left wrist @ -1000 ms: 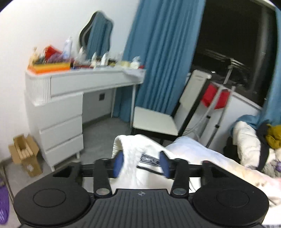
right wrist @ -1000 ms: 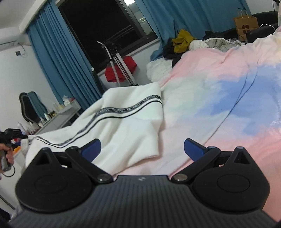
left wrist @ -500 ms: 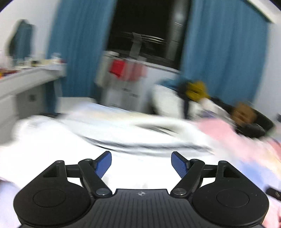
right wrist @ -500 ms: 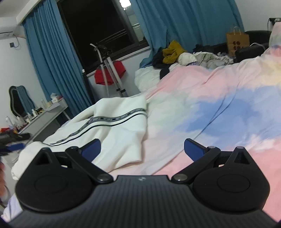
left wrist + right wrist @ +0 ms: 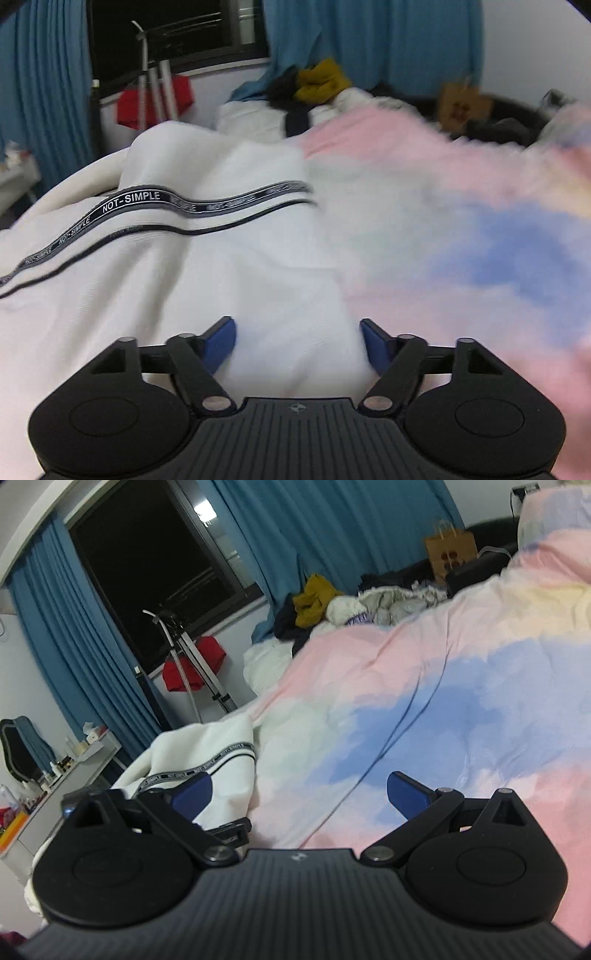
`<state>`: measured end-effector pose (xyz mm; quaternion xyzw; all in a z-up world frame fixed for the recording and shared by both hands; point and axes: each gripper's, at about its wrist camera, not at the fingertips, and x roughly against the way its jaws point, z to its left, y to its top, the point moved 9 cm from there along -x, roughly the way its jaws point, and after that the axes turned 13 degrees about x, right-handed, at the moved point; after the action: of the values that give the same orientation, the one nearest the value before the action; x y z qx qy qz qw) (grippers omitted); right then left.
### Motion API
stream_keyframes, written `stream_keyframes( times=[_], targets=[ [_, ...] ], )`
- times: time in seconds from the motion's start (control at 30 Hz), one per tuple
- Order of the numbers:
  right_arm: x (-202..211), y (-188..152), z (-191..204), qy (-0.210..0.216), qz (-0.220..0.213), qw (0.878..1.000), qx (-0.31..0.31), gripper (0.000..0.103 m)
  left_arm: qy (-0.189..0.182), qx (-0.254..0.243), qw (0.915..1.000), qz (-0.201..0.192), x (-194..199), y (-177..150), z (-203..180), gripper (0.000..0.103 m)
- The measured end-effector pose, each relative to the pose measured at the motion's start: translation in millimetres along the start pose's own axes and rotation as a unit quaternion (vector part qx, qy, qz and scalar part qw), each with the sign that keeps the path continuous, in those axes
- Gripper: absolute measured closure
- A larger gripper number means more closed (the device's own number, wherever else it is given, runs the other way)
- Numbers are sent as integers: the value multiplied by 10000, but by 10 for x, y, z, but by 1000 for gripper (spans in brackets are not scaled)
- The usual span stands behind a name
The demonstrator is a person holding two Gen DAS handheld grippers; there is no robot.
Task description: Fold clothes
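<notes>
Fabric lies between the blue pads of the left gripper (image 5: 297,341), whose jaws are closing from a middling spread; the pads do not yet press on the cloth, so nothing is held. Beneath them is the near edge of a white garment (image 5: 177,266), spread flat on the bed, its right-hand border running along the pink-and-blue duvet (image 5: 480,236). The right gripper (image 5: 299,792) hangs wide apart and empty over the duvet, with the same garment just beside its left pad.

The garment looks soft, thick-knit and light; it should bunch and drape rather than hold shape, so a pinch on a hem or corner, taking both layers, is likely the safest hold. A mid-panel grab would probably lift only a tuft.

Across the cloth runs a dark woven band reading "NOT-SIMPLE", repeated along its length, with a thin dark stripe below; smaller lettering under it is too blurred to read. Farther off are a heap of clothes (image 5: 321,602), a brown paper bag (image 5: 448,552) and blue curtains (image 5: 369,40).
</notes>
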<state>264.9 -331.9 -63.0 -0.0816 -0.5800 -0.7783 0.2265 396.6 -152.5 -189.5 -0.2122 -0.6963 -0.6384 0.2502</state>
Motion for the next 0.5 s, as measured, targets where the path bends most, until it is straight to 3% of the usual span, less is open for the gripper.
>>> stream_keyframes(
  times=[0.07, 0.17, 0.27, 0.37, 0.5],
  targets=[
    [-75, -44, -1, 74, 54, 9999, -79, 0, -6, 85, 9999, -81, -11, 46, 50, 74],
    [-129, -81, 10, 185, 82, 9996, -189, 2, -266, 566, 9979, -171, 189, 231, 223, 89],
    [-124, -88, 39, 292, 41, 9993, -246, 2, -784, 1232, 9883, -438, 692, 482, 448, 93],
    [-96, -83, 118, 446, -8, 9987, -248, 3, -1400, 2113, 9653, -635, 1256, 642, 819, 93],
    [-59, -104, 352, 793, 1, 9968, -82, 7, -1913, 3310, 9180, -1050, 1927, 597, 1557, 93]
  ],
)
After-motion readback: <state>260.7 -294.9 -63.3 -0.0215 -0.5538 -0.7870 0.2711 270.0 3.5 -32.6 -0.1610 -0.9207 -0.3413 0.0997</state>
